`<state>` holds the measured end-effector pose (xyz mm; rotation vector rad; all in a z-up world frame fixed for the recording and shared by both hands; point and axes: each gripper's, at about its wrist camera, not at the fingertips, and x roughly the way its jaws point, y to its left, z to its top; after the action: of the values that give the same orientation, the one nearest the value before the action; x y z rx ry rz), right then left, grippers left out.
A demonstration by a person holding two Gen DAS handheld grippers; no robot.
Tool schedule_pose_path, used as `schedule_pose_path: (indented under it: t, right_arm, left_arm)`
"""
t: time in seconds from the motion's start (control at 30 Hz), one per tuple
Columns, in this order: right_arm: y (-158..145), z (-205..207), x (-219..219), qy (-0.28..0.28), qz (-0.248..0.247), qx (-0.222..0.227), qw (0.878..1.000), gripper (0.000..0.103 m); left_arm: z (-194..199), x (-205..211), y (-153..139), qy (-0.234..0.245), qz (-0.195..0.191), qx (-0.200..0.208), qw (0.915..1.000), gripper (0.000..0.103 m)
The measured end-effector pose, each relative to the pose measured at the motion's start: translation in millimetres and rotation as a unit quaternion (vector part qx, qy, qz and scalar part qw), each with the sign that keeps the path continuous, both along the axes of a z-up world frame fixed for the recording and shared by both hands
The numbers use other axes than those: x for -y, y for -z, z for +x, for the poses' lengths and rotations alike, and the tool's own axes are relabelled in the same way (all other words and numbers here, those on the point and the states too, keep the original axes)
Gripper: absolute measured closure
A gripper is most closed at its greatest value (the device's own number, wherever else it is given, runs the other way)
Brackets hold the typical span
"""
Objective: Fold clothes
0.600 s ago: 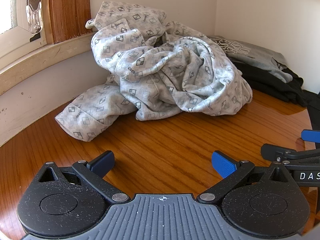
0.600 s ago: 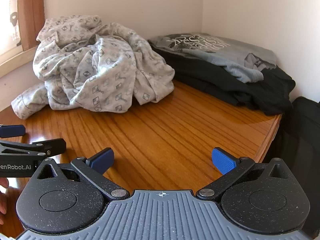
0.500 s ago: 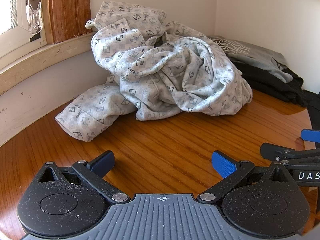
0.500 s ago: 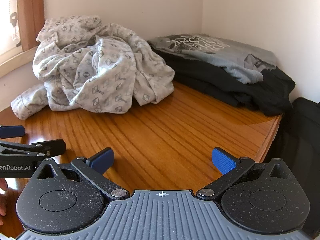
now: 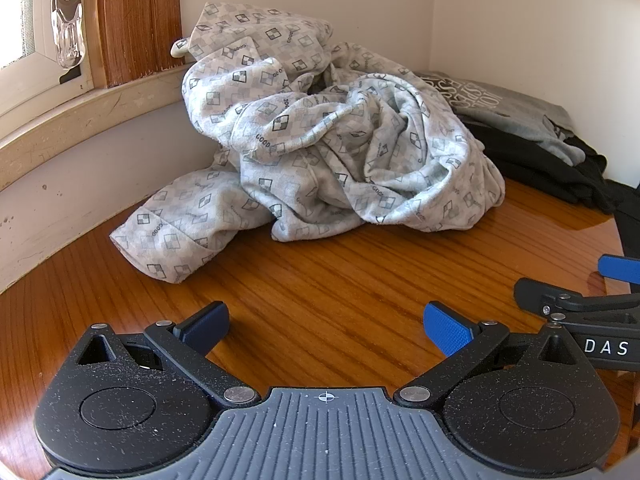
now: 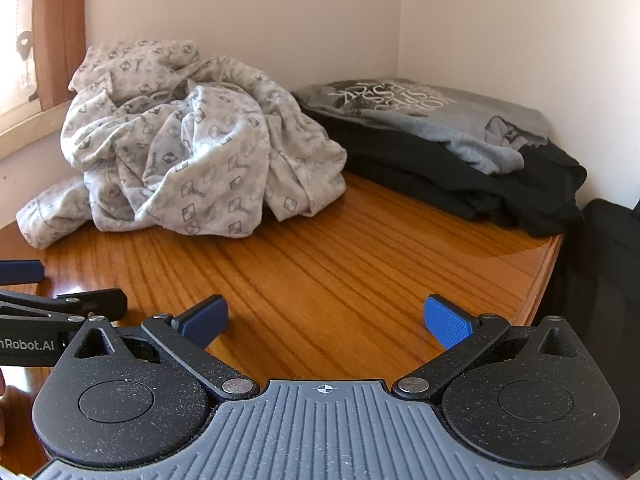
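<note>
A crumpled light-grey patterned garment lies heaped at the back of the wooden table, one sleeve trailing to the left. My left gripper hovers over bare wood in front of it, open, nothing between its blue pads. My right gripper is also open and empty, beside the left one over the table's near part. Each gripper shows at the edge of the other's view.
A folded stack of a grey printed shirt on black clothes sits at the back right corner by the wall. A window sill and wooden frame run along the left. The table edge drops off at right beside a dark object.
Both grippers have drifted only slightly; the clothes lie as before.
</note>
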<state>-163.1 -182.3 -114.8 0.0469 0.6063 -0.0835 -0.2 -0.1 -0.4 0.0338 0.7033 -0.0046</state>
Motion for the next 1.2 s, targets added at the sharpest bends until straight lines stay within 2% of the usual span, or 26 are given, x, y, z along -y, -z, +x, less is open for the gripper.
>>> schedule_pose_path:
  t: [1.2]
  right_arm:
    - [-2.7,1.3,1.6,-0.003,0.001,-0.009,1.0,0.0]
  left_arm:
    - [-0.1,-0.6,0.1,0.003,-0.001,0.0,1.0,0.0]
